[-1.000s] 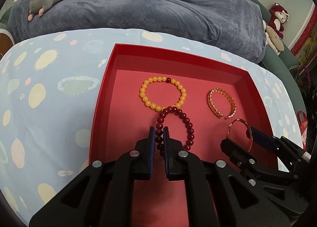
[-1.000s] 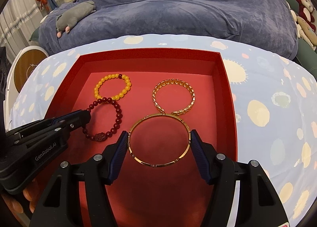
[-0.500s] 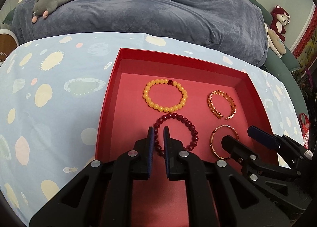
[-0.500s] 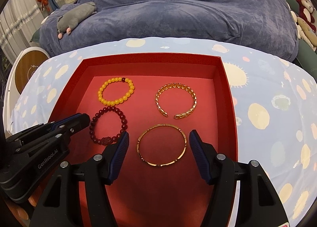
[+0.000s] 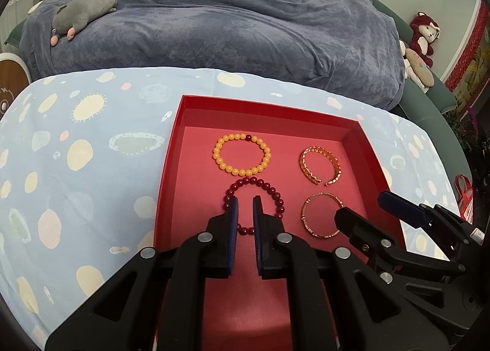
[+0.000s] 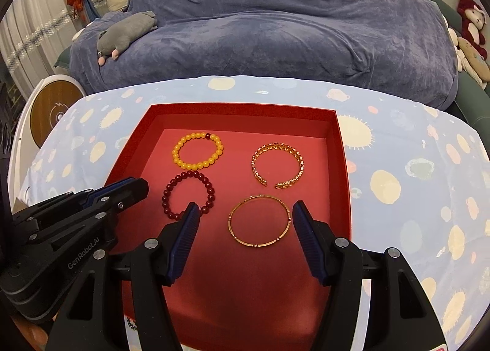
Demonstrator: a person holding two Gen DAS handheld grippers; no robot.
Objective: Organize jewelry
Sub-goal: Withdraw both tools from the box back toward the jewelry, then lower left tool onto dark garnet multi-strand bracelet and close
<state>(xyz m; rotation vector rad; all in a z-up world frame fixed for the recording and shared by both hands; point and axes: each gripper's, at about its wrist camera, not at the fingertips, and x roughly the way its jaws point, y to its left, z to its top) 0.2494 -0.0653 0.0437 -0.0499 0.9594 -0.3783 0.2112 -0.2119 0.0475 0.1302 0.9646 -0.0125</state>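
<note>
A red tray (image 5: pixel 171 149) (image 6: pixel 341 149) holds a yellow bead bracelet (image 5: pixel 218 155) (image 6: pixel 176 153), a dark red bead bracelet (image 5: pixel 277 195) (image 6: pixel 167 195), a gold open cuff (image 5: pixel 306 167) (image 6: pixel 255 164) and a thin gold bangle (image 5: pixel 306 222) (image 6: pixel 260 244). All lie flat and apart. My left gripper (image 5: pixel 245 201) (image 6: pixel 134 188) hovers above the dark red bracelet's near edge, shut with only a slit between its pads and nothing in them. My right gripper (image 6: pixel 245 206) (image 5: pixel 361 204) stands open above the bangle, and its pads do not touch it.
The tray rests on a light blue patterned cloth (image 5: pixel 76 167) over the table. Behind is a sofa under a blue-grey blanket (image 5: pixel 245 29) with a grey plush toy (image 5: pixel 82 14). More plush toys (image 5: pixel 422 35) sit at the right, and a round white and wood disc (image 6: pixel 52 109) at the left.
Both grippers have lifted up and back from the tray. The dark red bracelet, earlier between the left jaws, and the bangle, earlier against the right pads, now lie free below them.
</note>
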